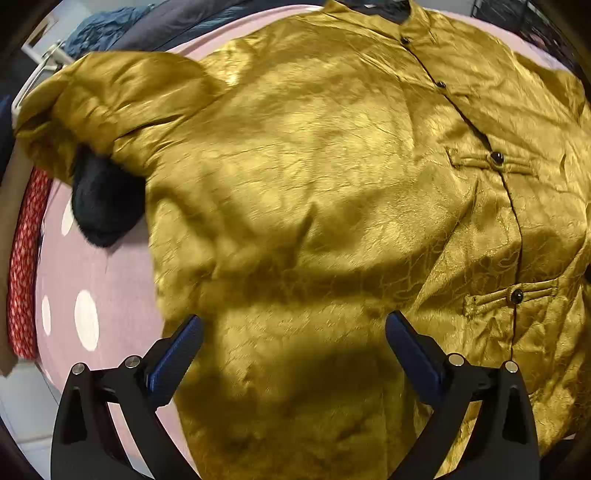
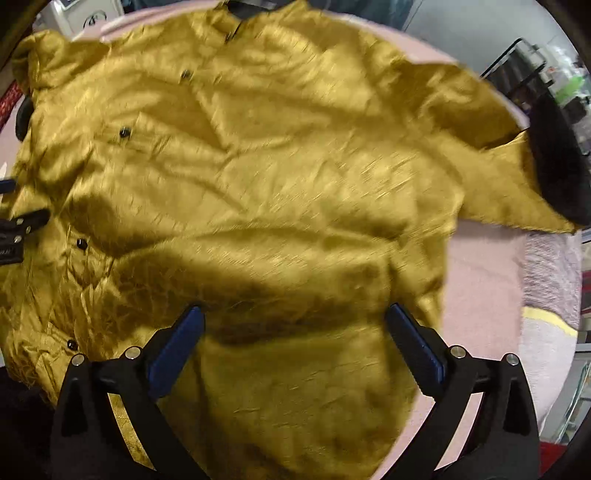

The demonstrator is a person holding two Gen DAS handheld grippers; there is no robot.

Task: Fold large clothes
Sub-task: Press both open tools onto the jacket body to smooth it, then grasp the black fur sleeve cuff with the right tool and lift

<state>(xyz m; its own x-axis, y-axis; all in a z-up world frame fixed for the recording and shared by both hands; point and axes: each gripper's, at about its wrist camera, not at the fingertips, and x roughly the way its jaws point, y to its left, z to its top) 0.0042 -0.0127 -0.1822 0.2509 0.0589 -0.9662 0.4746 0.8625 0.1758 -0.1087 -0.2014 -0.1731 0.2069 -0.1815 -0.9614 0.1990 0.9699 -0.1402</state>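
Observation:
A shiny gold jacket [image 1: 314, 166] with dark buttons and black furry cuffs lies spread front-up on a pink cover [image 1: 96, 266]. Its left sleeve [image 1: 110, 96] is bent, with the black cuff [image 1: 103, 199] by the body. My left gripper [image 1: 293, 326] is open and empty, just above the jacket's lower left part. The right wrist view shows the same jacket [image 2: 258, 177], its right sleeve stretched out to a black cuff [image 2: 557, 162]. My right gripper [image 2: 293, 317] is open and empty over the lower right part. The left gripper [image 2: 22, 225] shows at that view's left edge.
The pink cover has white dots [image 1: 86, 319] on the left. A red patterned cloth [image 1: 24, 266] hangs at the left edge. Blue and dark clothes [image 1: 122, 26] are piled at the back. A pale knitted blanket [image 2: 546, 280] lies at the right, with shelves [image 2: 532, 70] beyond.

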